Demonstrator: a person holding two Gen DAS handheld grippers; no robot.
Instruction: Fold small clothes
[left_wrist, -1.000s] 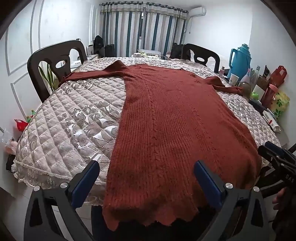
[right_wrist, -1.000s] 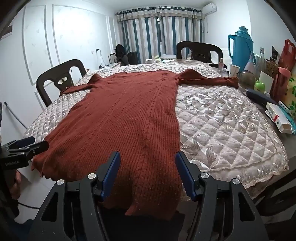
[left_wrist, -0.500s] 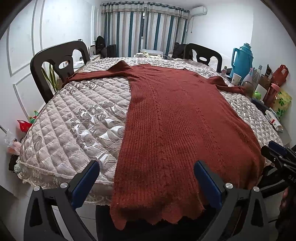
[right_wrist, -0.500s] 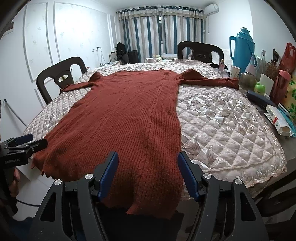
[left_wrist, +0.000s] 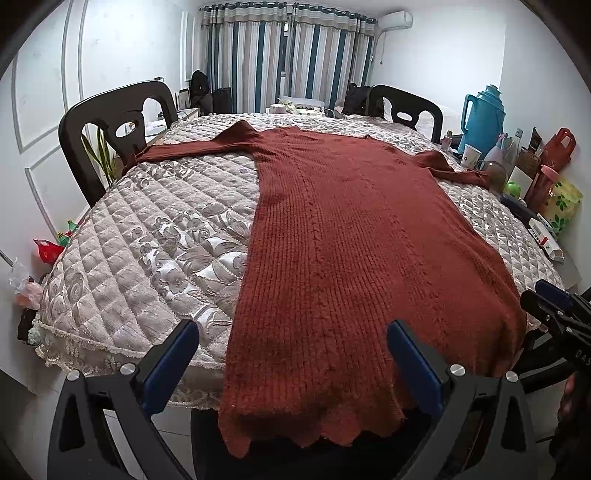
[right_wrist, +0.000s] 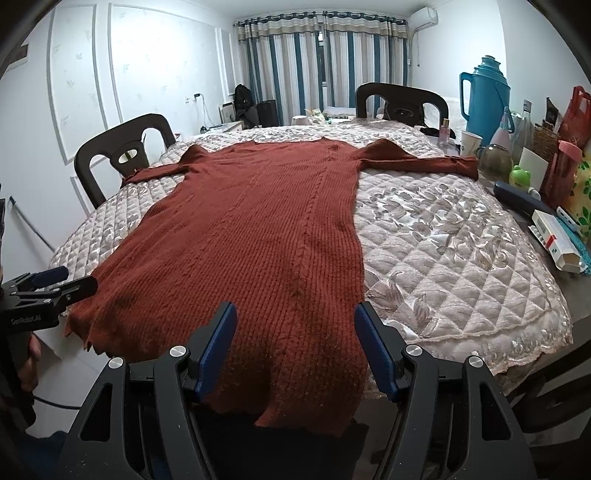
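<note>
A long rust-red knit sweater dress lies flat on the quilted table, sleeves spread out to both sides at the far end, scalloped hem hanging over the near edge. It also shows in the right wrist view. My left gripper is open and empty, hovering just above the hem's left part. My right gripper is open and empty above the hem's right part. The right gripper shows at the left wrist view's right edge; the left gripper shows at the right wrist view's left edge.
The quilted tablecloth covers a round table. Dark chairs stand at the left and far side. A blue thermos, cup, bottles, bags and boxes crowd the table's right edge.
Both grippers have drawn back slightly and risen a little from the hem. The sweater has not moved. Both stay open.
</note>
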